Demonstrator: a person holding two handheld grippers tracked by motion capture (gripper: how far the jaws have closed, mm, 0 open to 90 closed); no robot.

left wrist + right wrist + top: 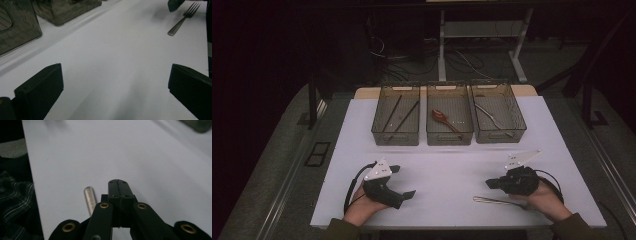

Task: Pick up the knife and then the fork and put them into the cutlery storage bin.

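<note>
Right tongs [490, 183] closed on nothing, jaws pressed together just above the fork [498, 201], fork flat on the white table [447, 160] near its front edge, left tongs [403, 181] wide open and empty, three bins [448, 120] behind.

My left gripper [115, 95] has its two black jaws wide apart, one at each lower corner, and between them lies only the bare white table [112, 62]. A metal fork [183, 18] lies flat on this table, far ahead and to the right of my jaws, its tines toward the top edge and its handle toward me. Just left of the tines, a dark tip of my right gripper [175, 4] is above the table. Two dark, see-through bins [15, 25] stand far to the left of the fork
</note>
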